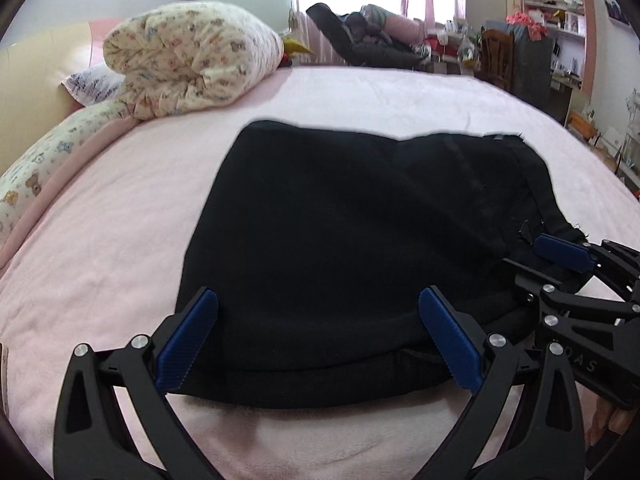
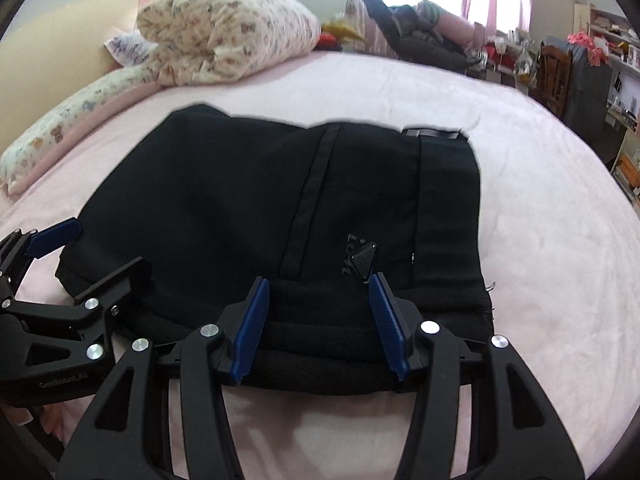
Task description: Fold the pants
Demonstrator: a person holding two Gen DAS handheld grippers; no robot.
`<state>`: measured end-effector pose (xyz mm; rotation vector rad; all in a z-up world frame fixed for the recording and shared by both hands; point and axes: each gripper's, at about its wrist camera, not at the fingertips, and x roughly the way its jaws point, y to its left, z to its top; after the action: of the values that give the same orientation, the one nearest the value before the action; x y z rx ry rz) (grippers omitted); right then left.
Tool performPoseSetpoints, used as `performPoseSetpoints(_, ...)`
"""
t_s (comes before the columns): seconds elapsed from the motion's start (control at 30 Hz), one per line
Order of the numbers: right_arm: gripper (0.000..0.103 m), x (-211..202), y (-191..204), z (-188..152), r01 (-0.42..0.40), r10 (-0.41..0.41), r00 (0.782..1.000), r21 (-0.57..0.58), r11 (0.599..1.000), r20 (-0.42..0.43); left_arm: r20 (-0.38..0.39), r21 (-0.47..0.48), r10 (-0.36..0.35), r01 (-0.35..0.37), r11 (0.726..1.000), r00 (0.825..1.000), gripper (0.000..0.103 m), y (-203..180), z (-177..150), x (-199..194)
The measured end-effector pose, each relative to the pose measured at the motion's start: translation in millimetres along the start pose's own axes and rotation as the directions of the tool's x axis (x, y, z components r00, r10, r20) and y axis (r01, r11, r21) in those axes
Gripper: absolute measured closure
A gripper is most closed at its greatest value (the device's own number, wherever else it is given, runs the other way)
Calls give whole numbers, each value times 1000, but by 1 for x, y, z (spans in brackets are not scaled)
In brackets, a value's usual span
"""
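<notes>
**Nearly done: pants already a compact stack on the bed**

Already the black pants lie folded into a squat, several-layer bundle near the middle of the pink bed, waistband side to the right, a small logo patch showing on top. Near edge looks rounded and layered, so at least a couple of folds seem complete; judging by shape, what's left is prob. a final tidy or letting go.

Left claw sits at the near-left part of the bundle, blue pads wide apart w/ fabric between them but not pinched. Right claw is at the near-right edge, jaws roughly half apart, straddling the stacked fold; pads beside the cloth, no visible squeeze. Both point down at an angle toward the bed.

Further out: a rolled floral quilt at the bed's far-left corner, dark clothes heaped by the window, cluttered shelves at right.
</notes>
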<state>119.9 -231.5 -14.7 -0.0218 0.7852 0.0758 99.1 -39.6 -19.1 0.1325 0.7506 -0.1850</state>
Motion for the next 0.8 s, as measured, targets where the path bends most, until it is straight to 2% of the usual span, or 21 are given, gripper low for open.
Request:
performPoseSetpoints(0.1,48,4,0,-1,-6,6,1000,-6,1000,-19,-35,-21,-27,27,999,999,2,4,-3,10)
performPoseSetpoints(0.23,49,-1,-3,0,-27,27,1000,-10,1000,1,-21,-37,-61,60,998,998,2,10,-4,6)
performPoseSetpoints(0.3,49,-18,-12,5,-96,95,995,31,995,39,-5,-49,-82,82,995,997,2,17,-2,-7)
performPoseSetpoints(0.33,49,-31,-23,10,-145,138,987,72,987,85,16,-61,-88,89,994,996,2,22,2,-15)
performPoseSetpoints(0.4,47,-49,-45,22,-177,158,976,120,977,150,70,-83,-110,116,990,991,2,38,14,-32)
performPoseSetpoints(0.47,26,-56,-74,35,-233,200,965,200,952,171,75,-106,-140,148,983,987,2,59,32,-35)
performPoseSetpoints(0.5,24,-54,-88,39,-257,220,961,246,935,171,60,-117,-150,156,981,987,2,68,40,-33)
performPoseSetpoints(0.63,24,-26,-135,50,-331,313,943,399,855,111,-38,-166,-189,181,969,981,2,107,69,-6)
performPoseSetpoints(0.67,24,-12,-143,51,-344,349,934,436,832,71,-72,-187,-208,192,963,975,2,117,76,4)
performPoseSetpoints(0.8,24,28,-158,44,-343,430,902,543,766,-37,-124,-265,-273,233,936,954,2,139,88,30)
